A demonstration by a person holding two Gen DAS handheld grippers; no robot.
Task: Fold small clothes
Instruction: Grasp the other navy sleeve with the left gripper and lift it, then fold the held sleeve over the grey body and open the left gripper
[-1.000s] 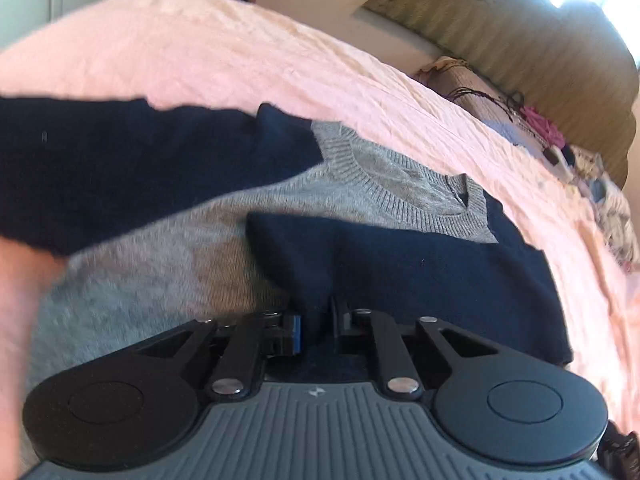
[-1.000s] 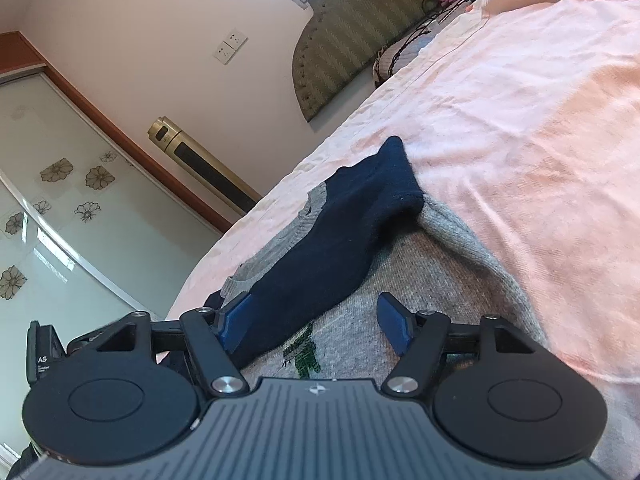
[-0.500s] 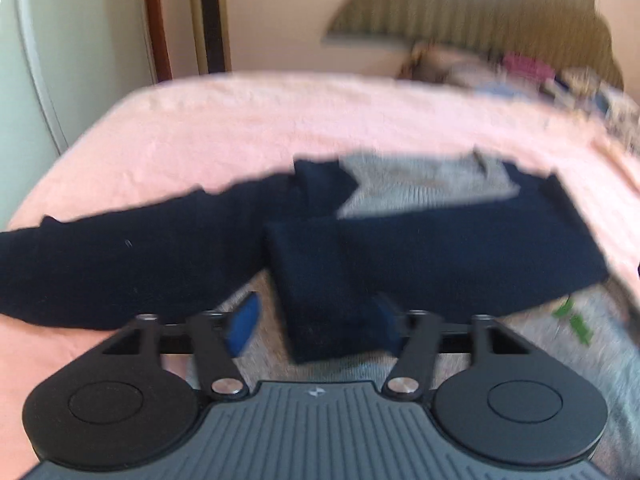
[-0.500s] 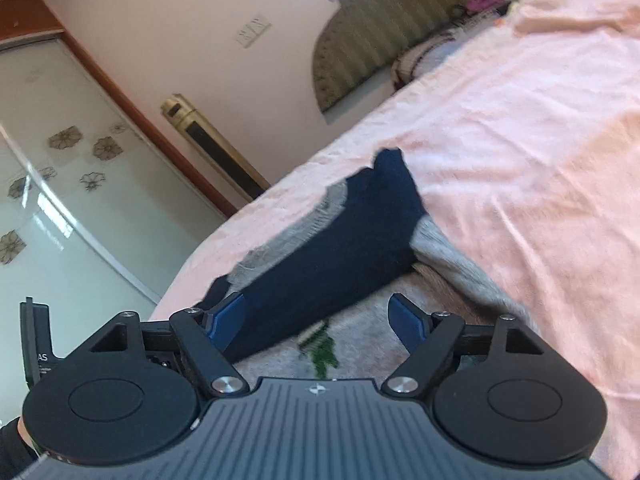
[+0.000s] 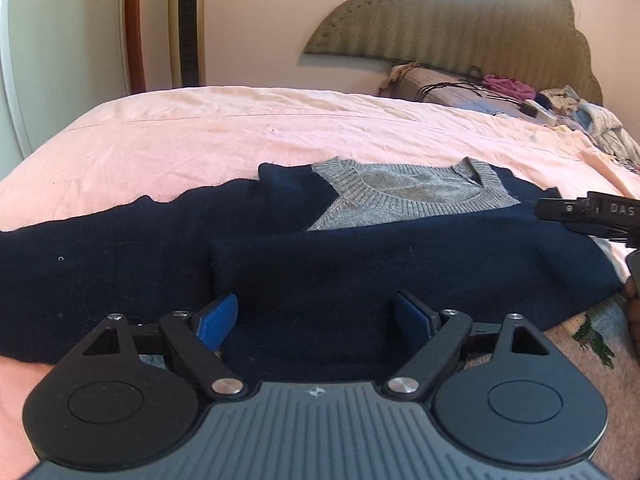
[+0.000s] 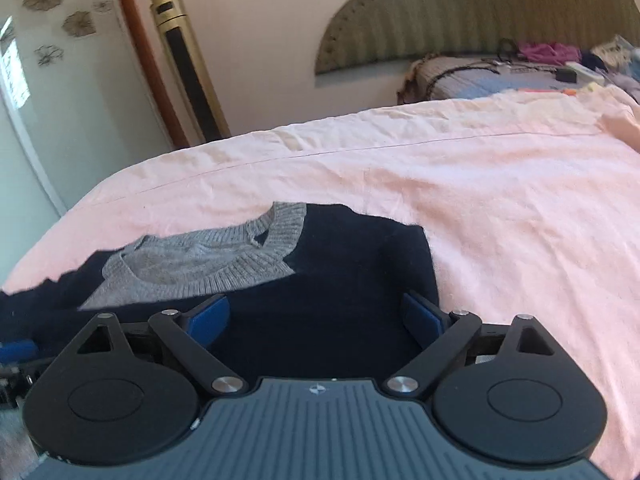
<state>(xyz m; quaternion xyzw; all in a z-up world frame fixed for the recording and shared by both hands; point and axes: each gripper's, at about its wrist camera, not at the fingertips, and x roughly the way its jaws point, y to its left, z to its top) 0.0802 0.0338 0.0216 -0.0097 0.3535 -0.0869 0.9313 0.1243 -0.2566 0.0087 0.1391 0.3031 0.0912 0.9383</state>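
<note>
Small sweater [image 5: 400, 196], grey body with navy sleeves, lying flat on the pink-sheeted bed [image 5: 280, 128], neckline toward the far side. One navy sleeve [image 5: 400, 264] already folded across the chest; the other sleeve [image 5: 100, 248] stretched out flat to the left, not yet brought in.

Left tongs [image 5: 316, 318] released, blue pads spread wide, hovering just above the folded sleeve and gripping nothing. Right tongs [image 6: 316, 316] likewise released and empty, low over the navy cloth near the sweater's right shoulder.

Likely step in hand: taking up the outstretched sleeve. Best done by pinching close to the cuff end, through one layer only, then carrying it level across the chest to land on top of the folded sleeve. Worth pressing the chest lightly with the right tongs meanwhile, since soft knit drags and bunches easily. Release only once the sleeve lies flat, with no twist at the shoulder.

From the left wrist view: the outstretched sleeve along most of its length, a green motif [image 5: 592, 336] on the grey front at lower right, and part of the right tongs' housing at the right edge. From the right wrist view: the sweater's right edge against bare sheet, a gold tower fan [image 6: 188, 68] by the wall, and only the start of the left sleeve.
</note>
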